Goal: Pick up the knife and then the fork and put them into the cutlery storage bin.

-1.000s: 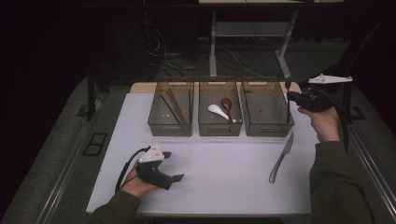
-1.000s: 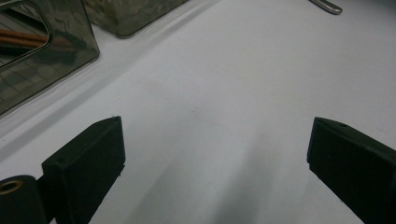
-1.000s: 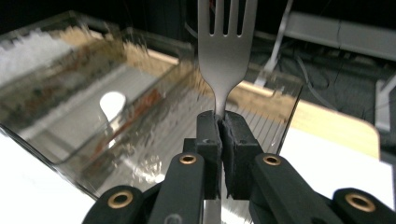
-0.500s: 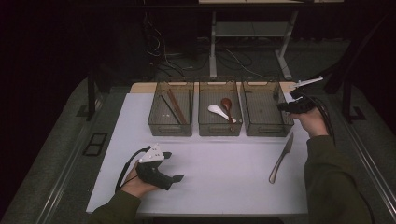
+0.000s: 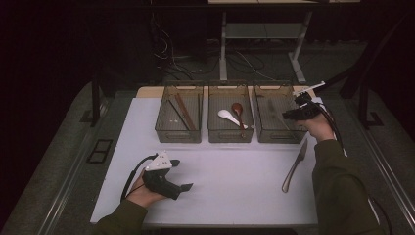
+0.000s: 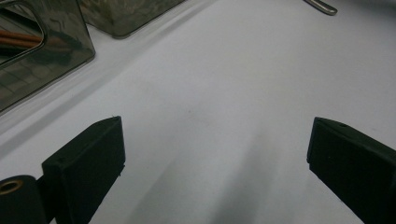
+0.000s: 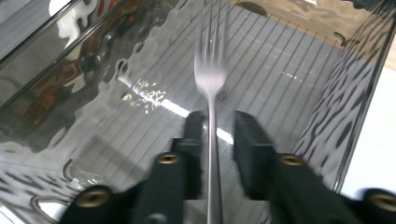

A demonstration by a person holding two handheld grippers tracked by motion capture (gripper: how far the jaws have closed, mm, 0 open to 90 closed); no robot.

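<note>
- Overhead, in the high view: three smoky clear bins lined up at the far edge of the white mat (image 5: pixel 230 171); left bin (image 5: pixel 179 117) with brown chopsticks (image 5: pixel 185 111), middle bin (image 5: pixel 230 119) with a white spoon (image 5: pixel 229 116) and a dark red spoon (image 5: pixel 238 109), right bin (image 5: pixel 277 116) with the right gripper (image 5: pixel 288 115) poised over its right-hand end.
- Also there: a metal knife (image 5: pixel 294 166) flat on the mat, just in front of the right bin and beside the right sleeve; left gripper (image 5: pixel 182 186) resting on the mat at the near left, well apart from the bins.
- Next, in the left gripper view: left gripper (image 6: pixel 215 154) with jaws spread wide, bare mat between them, nothing held; a corner of a bin with chopsticks at the upper left, the knife's handle tip (image 6: pixel 322 6) at the top edge.
- Lastly, in the right gripper view: fork (image 7: pixel 210 79) inside the right bin, tines pointing away, handle running back between the jaws of the right gripper (image 7: pixel 218 133); jaws narrow yet just opened a little, a thin gap visible on each side of the handle, so fork no longer pinched.
</note>
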